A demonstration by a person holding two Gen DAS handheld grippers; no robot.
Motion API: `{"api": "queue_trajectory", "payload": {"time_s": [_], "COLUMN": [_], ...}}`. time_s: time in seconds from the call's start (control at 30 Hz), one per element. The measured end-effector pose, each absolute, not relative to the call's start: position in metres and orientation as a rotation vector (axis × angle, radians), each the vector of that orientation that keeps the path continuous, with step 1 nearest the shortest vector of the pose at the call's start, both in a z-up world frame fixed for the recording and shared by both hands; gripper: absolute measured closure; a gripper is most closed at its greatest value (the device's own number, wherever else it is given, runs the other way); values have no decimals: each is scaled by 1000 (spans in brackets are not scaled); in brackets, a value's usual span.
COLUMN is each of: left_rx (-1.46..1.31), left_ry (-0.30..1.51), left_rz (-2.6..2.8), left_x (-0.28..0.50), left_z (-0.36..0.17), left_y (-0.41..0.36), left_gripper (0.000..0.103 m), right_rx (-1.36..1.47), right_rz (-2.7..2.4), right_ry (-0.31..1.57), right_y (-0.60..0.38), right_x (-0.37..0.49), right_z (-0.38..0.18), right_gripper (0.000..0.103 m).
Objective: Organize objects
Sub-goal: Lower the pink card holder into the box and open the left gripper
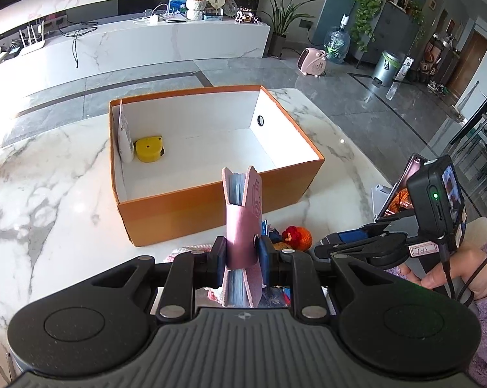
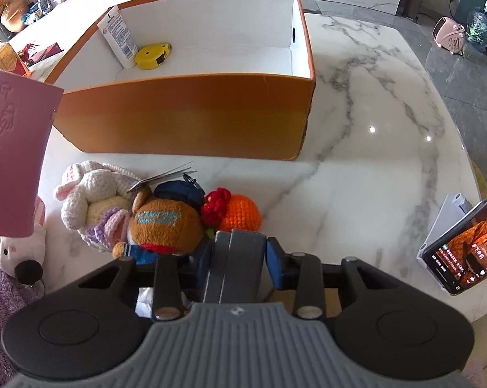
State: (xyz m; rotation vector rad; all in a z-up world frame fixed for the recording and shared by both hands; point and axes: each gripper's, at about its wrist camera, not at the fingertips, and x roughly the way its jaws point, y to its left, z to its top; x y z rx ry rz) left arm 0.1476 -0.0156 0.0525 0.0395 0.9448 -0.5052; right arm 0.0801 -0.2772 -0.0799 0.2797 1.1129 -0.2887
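My left gripper [image 1: 243, 253] is shut on a pink snap-closed notebook [image 1: 240, 200], which it holds upright above the table's near edge, just in front of the orange cardboard box [image 1: 211, 200]. The same notebook [image 2: 10, 161] fills the left edge of the right wrist view. Inside the box [image 2: 185, 113] a white tube [image 2: 118, 37] leans in the far left corner beside a yellow tape measure [image 2: 152, 55]. My right gripper [image 2: 238, 260] is low over the table with a flat grey case [image 2: 240, 268] upright between its blue pads, which press on both its sides.
A heap of soft toys lies on the marble table [image 2: 372, 161] before the box: a brown bear [image 2: 165, 226], a white crocheted bunny [image 2: 91, 190] and an orange crocheted piece [image 2: 240, 213]. A phone on a stand [image 2: 463, 252] stands at the right. A purple-sleeved hand [image 1: 453, 274] holds the right gripper.
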Motion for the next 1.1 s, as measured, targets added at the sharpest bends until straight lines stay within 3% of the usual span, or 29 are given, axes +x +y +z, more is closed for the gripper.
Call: {"api": "queue_trajectory", "payload": {"time_s": [0.7,1.1], "left_rx": [-18,-51], "left_ry": [869,918], "left_rz": [-450,-383], "left_x": [212,261], "left_z": [81,43], "left_y": [-4,1], "left_gripper": [79,79], "right_rx": [-17,-88], "right_rz": [-250,-270], "right_ry": [791,789], "right_y": [-245,-249], "right_x": [88,164], "right_z": [55,35], "right_gripper": [66,66]}}
